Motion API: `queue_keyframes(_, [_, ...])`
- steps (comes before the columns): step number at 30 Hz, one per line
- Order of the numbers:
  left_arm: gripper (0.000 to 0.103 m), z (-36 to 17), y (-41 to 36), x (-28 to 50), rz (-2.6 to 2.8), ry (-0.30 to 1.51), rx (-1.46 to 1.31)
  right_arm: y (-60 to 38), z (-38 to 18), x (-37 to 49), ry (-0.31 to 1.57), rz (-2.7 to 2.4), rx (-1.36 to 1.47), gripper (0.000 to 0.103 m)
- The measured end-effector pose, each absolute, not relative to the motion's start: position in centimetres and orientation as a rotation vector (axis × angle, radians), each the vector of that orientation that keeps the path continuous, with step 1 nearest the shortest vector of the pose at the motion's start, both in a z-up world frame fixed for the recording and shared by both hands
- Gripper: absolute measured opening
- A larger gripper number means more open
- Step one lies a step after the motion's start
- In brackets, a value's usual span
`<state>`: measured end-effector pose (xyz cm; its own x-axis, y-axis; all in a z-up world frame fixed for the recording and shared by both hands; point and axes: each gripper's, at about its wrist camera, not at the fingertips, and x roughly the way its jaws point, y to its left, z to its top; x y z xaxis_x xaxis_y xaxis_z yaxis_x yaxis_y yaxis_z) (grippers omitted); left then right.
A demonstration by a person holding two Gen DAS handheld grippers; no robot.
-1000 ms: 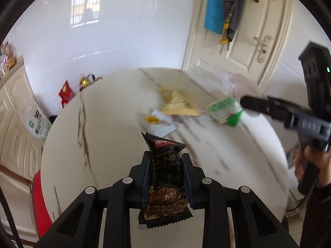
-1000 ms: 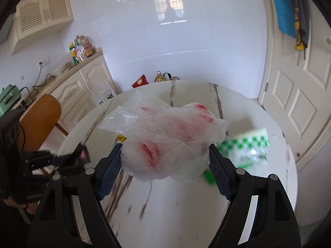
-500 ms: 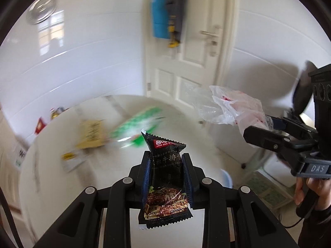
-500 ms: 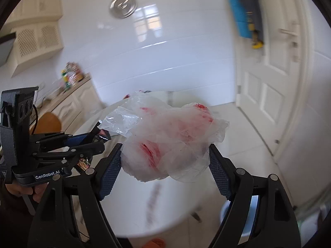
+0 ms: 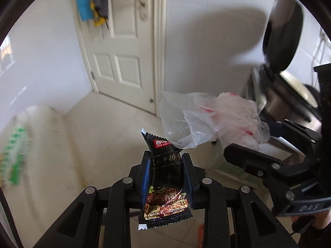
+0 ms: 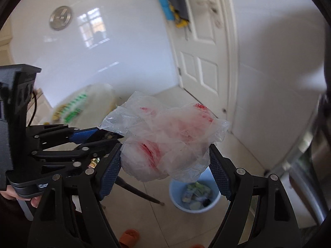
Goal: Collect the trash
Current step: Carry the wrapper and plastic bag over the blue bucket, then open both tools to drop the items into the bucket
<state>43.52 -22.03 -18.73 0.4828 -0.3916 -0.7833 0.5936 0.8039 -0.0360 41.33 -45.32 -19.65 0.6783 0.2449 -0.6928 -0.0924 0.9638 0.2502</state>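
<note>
I see a white panelled door (image 6: 203,62) at twelve o'clock, with blue and grey cloths (image 6: 170,0) hanging on it. A round metal plate (image 6: 60,17) sits on the tiled wall at ten o'clock, and an orange slipper (image 6: 129,236) lies on the floor at six.

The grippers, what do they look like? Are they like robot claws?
A bit like claws. Each is black plastic, with angular linked arms joined by round silver pins. The left gripper and the right gripper both have jaws lined with blue, bumpy-looking pads. The right one has pale raised lettering on its side, and a thin dark cable hangs behind the left one. A dark sleeve shows at the hand holding the left gripper.
</note>
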Motion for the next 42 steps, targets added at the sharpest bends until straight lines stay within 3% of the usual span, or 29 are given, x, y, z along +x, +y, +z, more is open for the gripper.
queue_keyframes(8, [0.029, -26.6, -27.6, 49.8, -0.581, 1.044, 0.302, -49.6, -28.1, 44.3, 0.937, 0.138, 0.275, 0.078])
queue_keyframes(12, [0.037, -28.1, -28.9, 51.8, -0.586, 1.060, 0.297, -50.8, -31.6, 45.8, 0.987, 0.136, 0.306, 0.078])
queue_keyframes(16, [0.052, -29.4, -29.8, 54.2, -0.536, 1.060, 0.328, -51.5, -33.6, 47.1, 1.018, 0.132, 0.347, 0.078])
queue_keyframes(23, [0.055, -28.2, -31.0, 52.7, -0.473, 1.024, 0.337, -51.6, -35.0, 47.6, 1.035, 0.163, 0.415, 0.082])
queue_keyframes(27, [0.066, -25.6, -29.9, 50.2, -0.486, 0.995, 0.302, -51.4, -34.0, 47.0, 1.023, 0.163, 0.411, 0.086])
queue_keyframes(30, [0.067, -23.3, -28.4, 48.0, -0.486, 0.946, 0.297, -50.9, -31.9, 46.1, 1.007, 0.166, 0.393, 0.091])
queue_keyframes(35, [0.069, -18.1, -24.2, 42.5, -0.513, 0.842, 0.254, -49.7, -26.3, 43.6, 0.942, 0.158, 0.333, 0.094])
queue_keyframes(39, [0.078, -14.1, -19.5, 38.0, -0.516, 0.743, 0.234, -47.2, -20.8, 41.2, 0.862, 0.169, 0.294, 0.096])
queue_keyframes(42, [0.079, -11.8, -14.8, 34.9, -0.492, 0.681, 0.221, -44.2, -17.2, 39.7, 0.805, 0.199, 0.250, 0.097])
